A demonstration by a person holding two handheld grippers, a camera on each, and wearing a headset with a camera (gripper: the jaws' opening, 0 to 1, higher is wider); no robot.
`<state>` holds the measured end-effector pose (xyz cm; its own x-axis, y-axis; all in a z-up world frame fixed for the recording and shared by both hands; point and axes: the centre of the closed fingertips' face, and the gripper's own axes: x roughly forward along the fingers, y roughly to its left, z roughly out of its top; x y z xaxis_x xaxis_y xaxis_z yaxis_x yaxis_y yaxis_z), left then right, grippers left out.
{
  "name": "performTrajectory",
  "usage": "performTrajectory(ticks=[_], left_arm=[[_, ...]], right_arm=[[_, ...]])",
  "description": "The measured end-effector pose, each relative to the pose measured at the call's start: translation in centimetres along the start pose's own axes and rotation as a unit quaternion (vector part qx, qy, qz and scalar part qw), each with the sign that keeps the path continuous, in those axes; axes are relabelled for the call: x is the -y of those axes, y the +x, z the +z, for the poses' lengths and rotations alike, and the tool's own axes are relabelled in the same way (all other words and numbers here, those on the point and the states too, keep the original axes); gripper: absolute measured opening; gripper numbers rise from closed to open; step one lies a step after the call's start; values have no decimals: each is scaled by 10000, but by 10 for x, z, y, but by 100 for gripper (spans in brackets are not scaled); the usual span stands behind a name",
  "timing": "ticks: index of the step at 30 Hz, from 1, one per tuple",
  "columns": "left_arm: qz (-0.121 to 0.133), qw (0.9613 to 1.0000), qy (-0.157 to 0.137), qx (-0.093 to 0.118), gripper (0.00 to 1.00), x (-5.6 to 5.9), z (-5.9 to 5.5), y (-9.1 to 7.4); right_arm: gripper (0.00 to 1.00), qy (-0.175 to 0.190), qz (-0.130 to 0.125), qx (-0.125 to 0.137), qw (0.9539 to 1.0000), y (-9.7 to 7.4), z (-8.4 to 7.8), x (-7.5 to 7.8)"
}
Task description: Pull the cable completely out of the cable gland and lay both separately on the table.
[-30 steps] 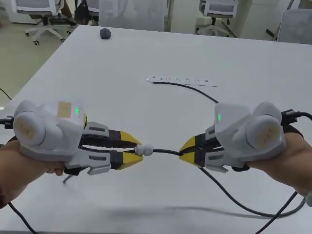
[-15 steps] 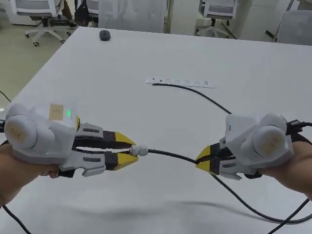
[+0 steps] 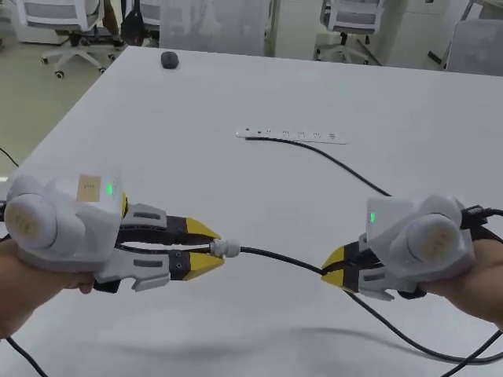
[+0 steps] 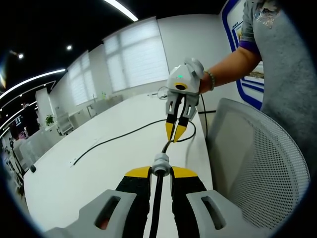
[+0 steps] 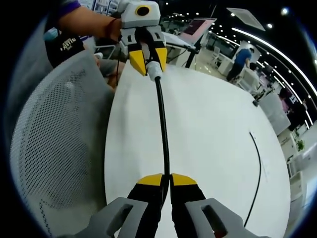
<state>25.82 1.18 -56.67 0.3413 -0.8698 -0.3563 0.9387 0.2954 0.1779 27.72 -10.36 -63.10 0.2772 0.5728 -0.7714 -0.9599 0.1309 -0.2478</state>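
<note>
Cable gland (image 3: 227,249) and black cable (image 3: 279,258) stretched between two grippers above a white worktop (image 3: 236,86).

We hold the left gripper (image 3: 214,250) with its jaws clamped on the pale gland body, and the right gripper (image 3: 328,267) with its jaws closed tight on the cable, apart from the gland. We judge this split grip is for pulling: one side anchors the cable gland while the other draws the cable out through it. The gland's long axis runs left to right across us, its outlet pointing at the right gripper, and the stretch of cable between the jaws follows nearly that line. In the left gripper view the cable runs on behind the gland, so it is not yet free.
</note>
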Motion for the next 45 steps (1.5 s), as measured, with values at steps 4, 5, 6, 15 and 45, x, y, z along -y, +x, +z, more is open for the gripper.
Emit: performTrajectory(ticks=[4, 5, 6, 15, 45], left_arm=[[43, 10000, -68, -40, 15, -2, -3, 0], [43, 9999, -79, -52, 15, -2, -4, 0], [40, 9999, -77, -61, 15, -2, -4, 1], [-118, 9999, 113, 38, 15, 6, 8, 11], [-116, 9998, 161, 62, 15, -1, 1, 4]], right_arm=[[3, 145, -7, 158, 9998, -5, 6, 0], [10, 233, 7, 386, 9990, -6, 17, -1], [13, 291, 42, 490, 9984, -7, 24, -3], [12, -431, 127, 1070, 9932, -5, 103, -14], [0, -433, 165, 564, 9973, 3, 55, -4]])
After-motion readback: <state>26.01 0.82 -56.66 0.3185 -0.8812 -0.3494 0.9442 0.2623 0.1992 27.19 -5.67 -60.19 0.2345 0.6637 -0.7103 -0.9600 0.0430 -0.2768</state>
